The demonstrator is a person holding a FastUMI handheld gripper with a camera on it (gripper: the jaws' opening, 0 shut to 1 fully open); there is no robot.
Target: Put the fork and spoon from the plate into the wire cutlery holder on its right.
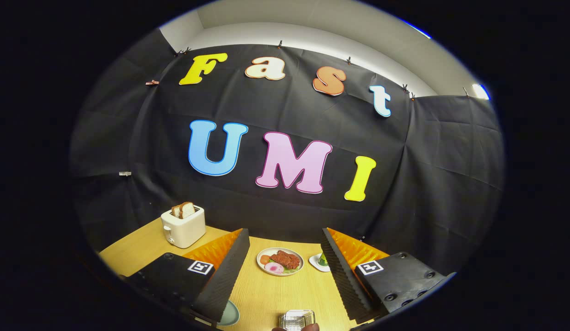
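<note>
Wire cutlery holder (297, 319) sits low between the wide-open, empty claw (285, 266), right of the pale plate (230, 314).

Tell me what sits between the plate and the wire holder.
Nothing visible: bare table separates the plate from the holder. The open tongs hold nothing; one finger covers most of the plate.

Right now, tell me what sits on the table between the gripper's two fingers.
In the gripper view, the open gripper has a plate of food on the wooden table between its fingers, and a wire holder nearer the camera.
</note>
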